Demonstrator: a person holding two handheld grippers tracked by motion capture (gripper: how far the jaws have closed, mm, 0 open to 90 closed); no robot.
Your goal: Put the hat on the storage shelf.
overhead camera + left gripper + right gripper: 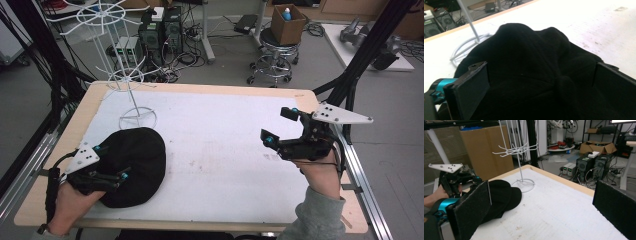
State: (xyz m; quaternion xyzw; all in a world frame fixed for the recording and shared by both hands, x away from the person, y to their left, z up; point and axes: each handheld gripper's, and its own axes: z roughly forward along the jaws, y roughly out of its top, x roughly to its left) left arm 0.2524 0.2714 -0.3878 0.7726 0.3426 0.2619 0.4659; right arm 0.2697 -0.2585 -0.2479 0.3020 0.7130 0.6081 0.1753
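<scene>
Black cap [132, 165] lying at the near left of the bench [225, 145], on the white mat, just this side of the white wire stand [131, 85] whose ring base sits right behind it. The left gripper [111, 162] is down over the cap's near-left edge, jaws spread wide. In the left gripper view the cap [534, 72] swells up between the two black pads, one on each side of the cloth, the pads not pinching it. Whether they touch the fabric, can't tell.

Over at the right, the right gripper [279, 126] hangs above the bench's right edge, well apart from the cap, jaws gaping wide on nothing. Its own view looks across the mat to the cap [504, 197] and the stand [520, 157] beyond, with the left gripper [454, 180] by the cap.
</scene>
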